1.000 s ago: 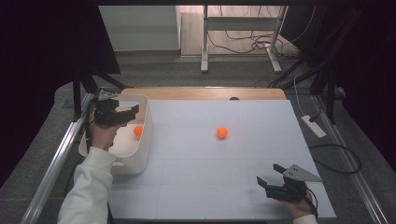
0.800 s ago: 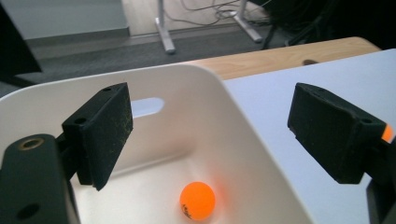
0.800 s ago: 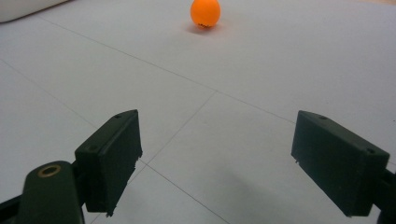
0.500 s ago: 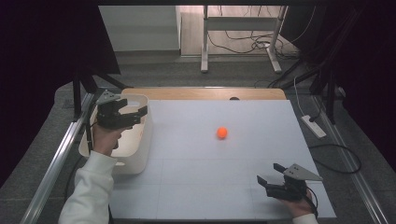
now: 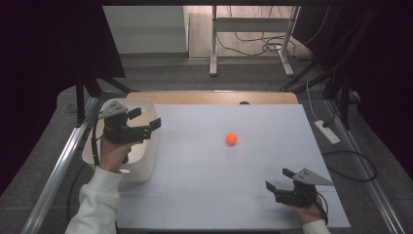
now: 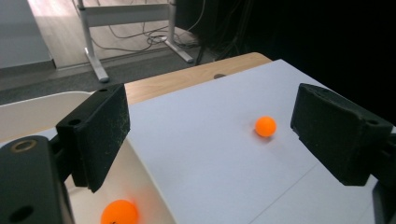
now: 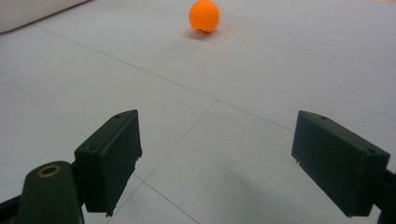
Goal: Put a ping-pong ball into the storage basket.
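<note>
Jaws of my left gripper (image 5: pixel 141 123) stand wide apart, gripping nothing, as I hold it over the bin (image 5: pixel 144 168) at the table's (image 5: pixel 204 204) left edge. Left gripper view: one orange ball (image 6: pixel 119 212) lies in the bin below the jaws. A second ball (image 5: pixel 232 138) sits on the white tabletop near the middle, well apart from both grippers. My right gripper (image 5: pixel 280 184) rests low at the near right corner, jaws apart too, empty, pointing toward that ball.
</note>
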`<state>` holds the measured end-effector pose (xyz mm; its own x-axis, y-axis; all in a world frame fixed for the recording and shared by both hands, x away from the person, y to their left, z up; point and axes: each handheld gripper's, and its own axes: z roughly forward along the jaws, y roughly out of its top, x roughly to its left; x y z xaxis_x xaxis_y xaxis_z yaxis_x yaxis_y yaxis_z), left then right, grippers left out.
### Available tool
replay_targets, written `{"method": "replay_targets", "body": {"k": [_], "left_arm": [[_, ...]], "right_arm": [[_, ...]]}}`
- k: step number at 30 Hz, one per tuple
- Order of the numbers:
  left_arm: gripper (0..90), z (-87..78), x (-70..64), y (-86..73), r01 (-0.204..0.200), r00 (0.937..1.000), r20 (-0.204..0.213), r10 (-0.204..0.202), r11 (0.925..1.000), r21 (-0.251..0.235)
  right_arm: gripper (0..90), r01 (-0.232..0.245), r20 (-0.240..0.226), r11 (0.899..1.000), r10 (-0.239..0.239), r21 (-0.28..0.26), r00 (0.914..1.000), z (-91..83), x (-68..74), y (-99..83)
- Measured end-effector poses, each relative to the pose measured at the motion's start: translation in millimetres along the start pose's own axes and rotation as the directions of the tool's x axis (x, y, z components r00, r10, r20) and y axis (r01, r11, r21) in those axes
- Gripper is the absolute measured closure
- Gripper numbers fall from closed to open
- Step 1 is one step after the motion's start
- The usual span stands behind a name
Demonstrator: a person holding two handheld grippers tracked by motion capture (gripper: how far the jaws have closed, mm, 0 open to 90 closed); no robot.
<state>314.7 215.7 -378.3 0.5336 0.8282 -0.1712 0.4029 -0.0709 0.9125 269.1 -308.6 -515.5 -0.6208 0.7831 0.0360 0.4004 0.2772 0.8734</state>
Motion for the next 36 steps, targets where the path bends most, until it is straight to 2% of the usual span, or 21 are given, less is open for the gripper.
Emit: {"method": "replay_targets", "body": {"k": [8, 14, 22, 27, 36], "left_arm": [[12.9, 1.5, -15.5, -3.5, -0.035, 0.9981, 0.051, 0.036, 0.9991, -0.024], [12.7, 5.0, -26.1, -6.1, -0.042, 0.9963, 0.073, 0.044, 0.9986, -0.031], [12.8, 11.7, -35.0, -9.5, -0.049, 0.9926, 0.11, 0.051, 0.9985, -0.023], [12.9, 15.7, -39.7, -11.7, -0.045, 0.9934, 0.104, 0.048, 0.9985, -0.03], [12.9, 23.9, -49.0, -13.9, -0.063, 0.989, 0.133, 0.064, 0.998, -0.011]], "right_arm": [[15.6, 0.002, 0.011, 1.0, -0.002, 0.002, 0.9999, -4.4, 1.6, -2.5], [15.6, -0.007, 0.01, 1.0, 0.007, -0.006, 0.9999, -7.6, 0.5, -4.0], [15.6, 0.009, 0.002, 1.0, -0.008, -0.001, 1.0, -6.5, 1.0, -4.1], [15.6, 0.004, 0.003, 1.0, -0.004, -0.005, 1.0, -8.8, 1.3, -5.1], [15.6, 0.005, 0.01, 1.0, -0.005, -0.001, 0.9999, -9.5, 1.2, -5.9]]}}
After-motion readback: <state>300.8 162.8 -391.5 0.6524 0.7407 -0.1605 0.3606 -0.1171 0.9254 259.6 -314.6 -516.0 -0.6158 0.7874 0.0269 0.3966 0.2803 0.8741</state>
